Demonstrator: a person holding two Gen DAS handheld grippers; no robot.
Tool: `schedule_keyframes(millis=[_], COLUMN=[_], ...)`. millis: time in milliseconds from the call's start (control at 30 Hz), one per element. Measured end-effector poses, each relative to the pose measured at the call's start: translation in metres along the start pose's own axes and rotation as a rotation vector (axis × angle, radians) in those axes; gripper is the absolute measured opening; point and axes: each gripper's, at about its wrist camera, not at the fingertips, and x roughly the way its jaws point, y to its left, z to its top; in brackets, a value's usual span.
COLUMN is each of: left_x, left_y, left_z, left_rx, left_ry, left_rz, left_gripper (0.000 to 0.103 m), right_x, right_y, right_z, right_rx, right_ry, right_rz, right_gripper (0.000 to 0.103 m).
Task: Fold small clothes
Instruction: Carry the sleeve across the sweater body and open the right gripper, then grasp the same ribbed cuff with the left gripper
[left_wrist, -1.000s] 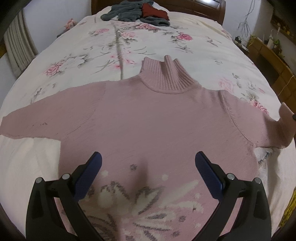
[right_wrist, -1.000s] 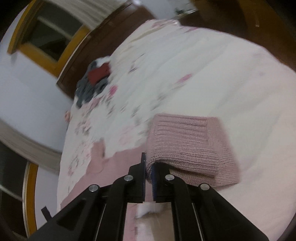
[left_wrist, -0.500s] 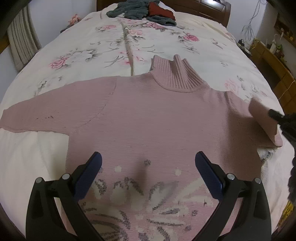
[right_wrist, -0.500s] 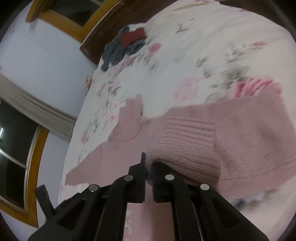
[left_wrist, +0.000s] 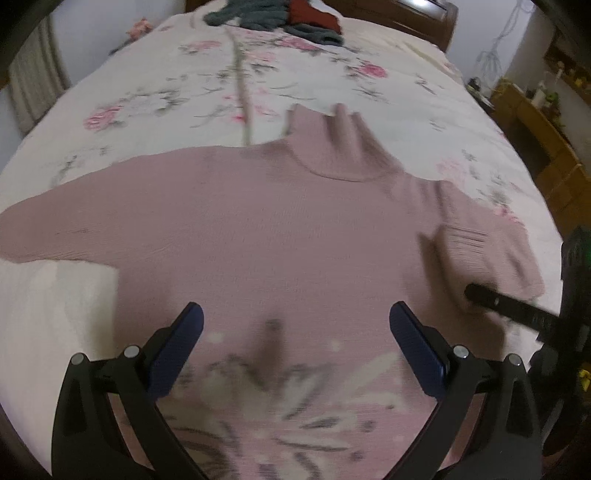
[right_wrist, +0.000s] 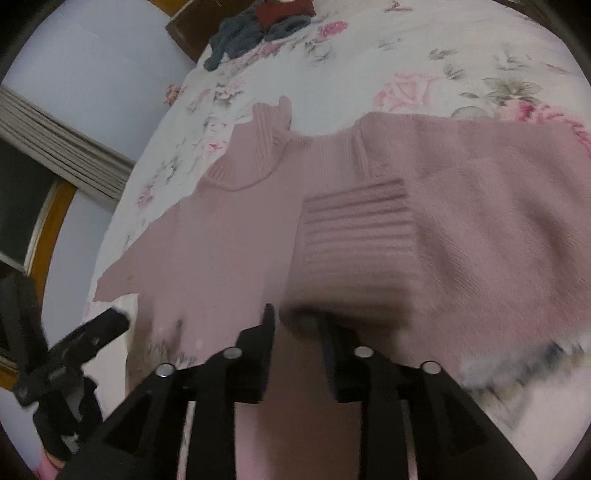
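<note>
Closest in, at the bottom of the left wrist view, the left gripper (left_wrist: 295, 354) hangs with its blue pads spread wide and nothing between them, right over the flower-patterned lower front of the pink turtleneck sweater (left_wrist: 266, 236).

In the right wrist view the right gripper (right_wrist: 297, 328) has its jaws parted too, and the ribbed cuff (right_wrist: 358, 240) lies just ahead of the tips, looking let go, though blur hides whether fabric brushes a finger.

That cuff sits on the sweater's chest, the sleeve doubled inward from the shoulder at the right of the left wrist view.

Further out, the other sleeve (left_wrist: 55, 229) lies flat and straight, its long axis running away to the left edge of the frame, well apart from both grippers. The left gripper is the nearer of the two, so by my read that sleeve is its job: out to the left along the sleeve, then back across the chest.

Beyond the collar (left_wrist: 343, 147), the floral bedspread (left_wrist: 424, 110) stretches up to a grey and red clothes pile (left_wrist: 280, 16) at the headboard.
</note>
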Motion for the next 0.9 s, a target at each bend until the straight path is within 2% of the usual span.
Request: schedule_keyframes(millis=[133, 267, 367, 400, 467, 500, 567, 600, 633, 700, 833, 900], left_x=[0.012, 0.043, 0.072, 0.082, 0.097, 0.104, 0.116, 0.117, 0.116, 0.107, 0.08, 0.066], left_y=[-0.037, -0.085, -0.112, -0.119, -0.127, -0.132, -0.141, -0.146, -0.149, -0.15, -0.133, -0.122], left_z=[0.005, 0.009, 0.013, 0.014, 0.015, 0.014, 0.013, 0.012, 0.012, 0.014, 0.024, 0.032], left_rx=[0.024, 0.029, 0.019, 0.012, -0.009, -0.018, -0.027, -0.012, 0.002, 0.031, 0.02, 0.025], left_ry=[0.04, 0.117, 0.18, 0.196, 0.222, 0.242, 0.281, 0.278, 0.267, 0.23, 0.141, 0.098], left_rz=[-0.1, -0.203, -0.245, -0.252, -0.267, -0.289, -0.319, -0.304, -0.296, -0.301, -0.334, -0.328], left_gripper=[0.1, 0.099, 0.099, 0.095, 0.072, 0.055, 0.042, 0.037, 0.025, 0.012, 0.011, 0.011], right_x=[-0.046, -0.088, -0.109, -0.116, -0.124, -0.128, -0.133, -0.134, -0.134, -0.133, -0.127, -0.126], right_y=[-0.023, -0.053, -0.069, -0.074, -0.08, -0.083, -0.088, -0.09, -0.092, -0.094, -0.093, -0.091], right_z=[-0.017, -0.032, -0.042, -0.047, -0.054, -0.057, -0.063, -0.064, -0.065, -0.065, -0.059, -0.053], right_rx=[0.035, 0.095, 0.118, 0.123, 0.127, 0.129, 0.136, 0.139, 0.143, 0.148, 0.156, 0.153], right_ry=[-0.064, -0.122, -0.148, -0.156, -0.164, -0.169, -0.175, -0.177, -0.177, -0.176, -0.177, -0.18], right_rz=[-0.006, -0.029, -0.051, -0.061, -0.076, -0.082, -0.093, -0.098, -0.104, -0.11, -0.109, -0.108], right_gripper=[0.032, 0.033, 0.036, 0.037, 0.038, 0.038, 0.039, 0.039, 0.039, 0.039, 0.039, 0.039])
